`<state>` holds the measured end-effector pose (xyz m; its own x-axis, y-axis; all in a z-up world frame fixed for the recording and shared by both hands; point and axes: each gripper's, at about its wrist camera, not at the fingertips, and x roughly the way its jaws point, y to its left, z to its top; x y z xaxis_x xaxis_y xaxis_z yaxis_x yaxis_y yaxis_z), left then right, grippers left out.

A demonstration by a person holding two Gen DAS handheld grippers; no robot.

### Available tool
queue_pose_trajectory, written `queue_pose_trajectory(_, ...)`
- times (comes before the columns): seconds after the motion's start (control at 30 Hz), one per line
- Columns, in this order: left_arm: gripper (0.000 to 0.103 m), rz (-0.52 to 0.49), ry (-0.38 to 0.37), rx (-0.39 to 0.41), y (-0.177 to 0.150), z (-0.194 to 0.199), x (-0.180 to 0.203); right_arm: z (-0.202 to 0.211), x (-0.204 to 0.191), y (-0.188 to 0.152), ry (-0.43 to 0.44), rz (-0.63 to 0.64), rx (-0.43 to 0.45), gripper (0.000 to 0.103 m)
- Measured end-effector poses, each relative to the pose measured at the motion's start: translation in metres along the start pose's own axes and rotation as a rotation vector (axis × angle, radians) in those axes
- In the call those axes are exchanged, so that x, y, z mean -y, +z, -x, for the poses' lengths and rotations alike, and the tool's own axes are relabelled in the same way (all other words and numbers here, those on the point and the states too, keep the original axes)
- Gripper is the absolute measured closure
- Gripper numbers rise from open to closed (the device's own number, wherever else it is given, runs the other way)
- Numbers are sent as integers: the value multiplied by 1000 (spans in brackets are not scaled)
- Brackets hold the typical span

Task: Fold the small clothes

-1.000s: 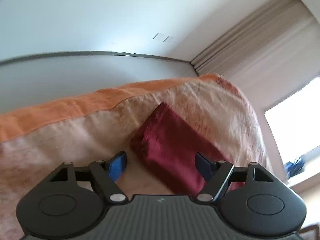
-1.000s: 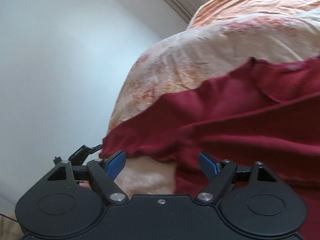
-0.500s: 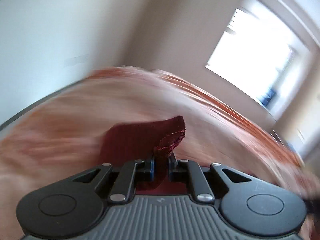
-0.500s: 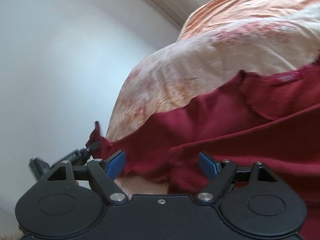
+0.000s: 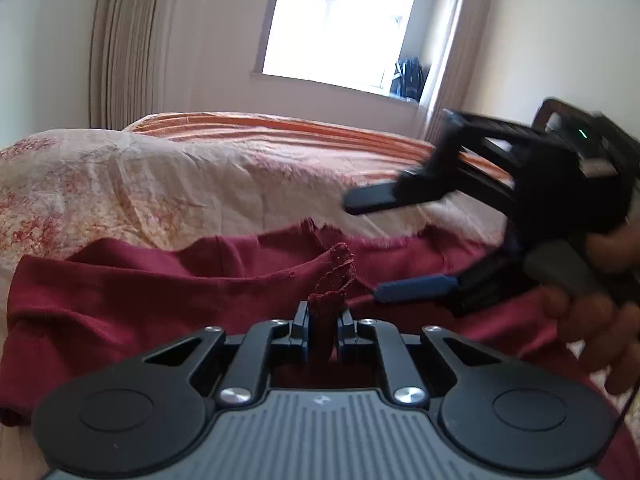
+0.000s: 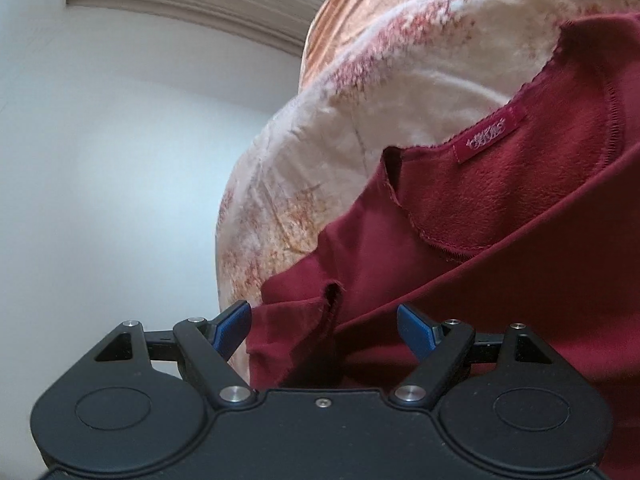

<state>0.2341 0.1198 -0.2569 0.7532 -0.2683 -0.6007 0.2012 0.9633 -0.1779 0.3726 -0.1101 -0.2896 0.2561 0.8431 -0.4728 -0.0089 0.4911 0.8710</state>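
Our left gripper (image 5: 323, 330) is closed tight on a bunched corner of the dark red shirt (image 5: 160, 292), and the pinched cloth stands up in a frilled tuft just past the fingertips. Our right gripper (image 6: 323, 326) stands wide, its blue pads (image 6: 230, 326) on either side of a raised fold of the same shirt; the pads do not press on the cloth, though whether one brushes it we cannot tell. In the left view the right gripper (image 5: 394, 246) reaches in from the right edge, blurred, one finger above the shirt and the blue-padded one low over it, with a hand (image 5: 592, 300) wrapped round its handle.

The shirt lies spread on the bed (image 5: 160, 184), which has a cream cover with red blotches and an orange stripe along its far side. The shirt's near edge runs under both grippers. Its neckline with a red label (image 6: 486, 135) sits up and to the right of the right gripper, the cut edge there ragged. Bare cover lies beyond the shirt, towards the far side of the bed. Past the bed are a pleated curtain (image 5: 128, 40), a bright window (image 5: 340, 20) and a plain wall (image 6: 100, 160).

We see no containers in either view.
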Motion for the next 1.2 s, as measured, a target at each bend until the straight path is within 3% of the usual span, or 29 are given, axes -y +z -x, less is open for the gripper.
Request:
queue_pose_trajectory(0.07,90,-27,12,-13,-3,-1,5,-9,2,2,-4,-7,-30,29)
queue_pose_trajectory(0.13,90,-48,19,-22,-3,-5,9,-18,4,3,-6,-10,-71,61)
queue_pose_trajectory(0.17,90,-51,21,-26,-4,-5,11,-21,5,3,-16,-4,-84,98)
queue_pose_trajectory(0.23,77,-49,30,-31,-3,-3,12,-21,6,4,-48,23,-83,99)
queue_pose_trajectory(0.3,42,-53,27,-31,-2,5,13,-16,7,6,-43,37,-66,99)
queue_pose_trajectory(0.37,27,-44,22,-9,-2,20,8,-4,8,12,-43,45,-35,99)
queue_pose_trajectory(0.47,26,0,8,-7,-2,41,-8,26,8,24,-26,77,-2,99)
queue_pose_trajectory(0.63,22,57,64,-21,3,59,-44,97,26,41,-62,124,19,99)
queue_pose_trajectory(0.77,21,111,88,-42,11,54,-64,141,55,56,-146,91,58,99)
queue_pose_trajectory(0.93,20,112,69,-63,19,34,-62,161,88,66,-232,42,43,98)
queue_pose_trajectory(1.1,16,104,4,-40,30,23,-52,191,84,69,-133,3,118,98)
queue_pose_trajectory(1.2,13,103,-38,-42,37,19,-46,206,87,67,-123,-25,107,98)
